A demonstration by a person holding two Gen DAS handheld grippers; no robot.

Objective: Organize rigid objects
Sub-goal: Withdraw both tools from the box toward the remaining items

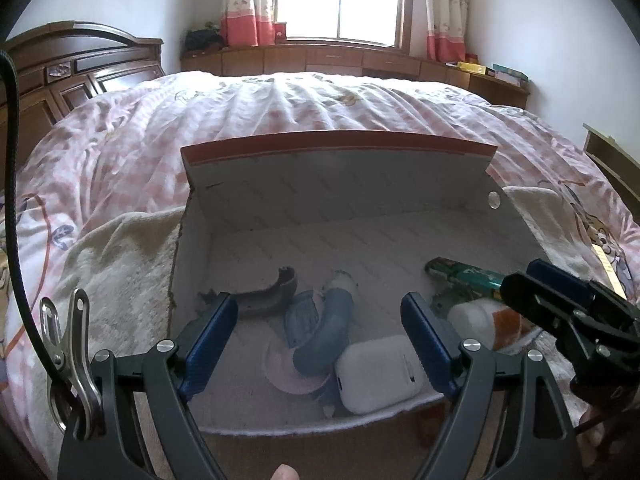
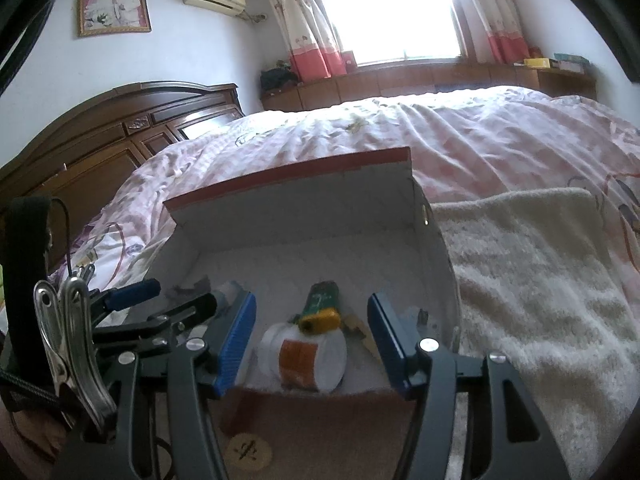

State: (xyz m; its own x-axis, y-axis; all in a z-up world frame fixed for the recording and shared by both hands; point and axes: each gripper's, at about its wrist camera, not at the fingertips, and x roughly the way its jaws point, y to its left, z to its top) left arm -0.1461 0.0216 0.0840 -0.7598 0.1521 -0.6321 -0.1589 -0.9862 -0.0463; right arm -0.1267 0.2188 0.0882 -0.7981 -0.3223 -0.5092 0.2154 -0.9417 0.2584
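An open cardboard box [image 1: 336,148] [image 2: 288,176] with a white inside and a red-edged lid stands on the bed. In it lie a white case [image 1: 376,380], a teal figure [image 1: 328,328], a brown curved piece [image 1: 268,300], a green tube [image 1: 464,276] [image 2: 320,300] and a white bottle with an orange label [image 1: 480,320] [image 2: 304,354]. My left gripper [image 1: 320,332] hangs open over the box's near edge, empty. My right gripper [image 2: 314,344] [image 1: 520,280] is open at the box's right end; the bottle lies between its pads, which stand clear of it. The left gripper [image 2: 182,296] also shows at the left of the right wrist view.
The box rests on a cream towel [image 1: 120,264] [image 2: 540,280] spread over a pink quilt [image 1: 280,104]. A wooden headboard [image 2: 100,140] stands to the left, low cabinets under the window behind. A ruler [image 1: 608,276] lies right of the box. A tan disc [image 2: 248,456] sits near its front.
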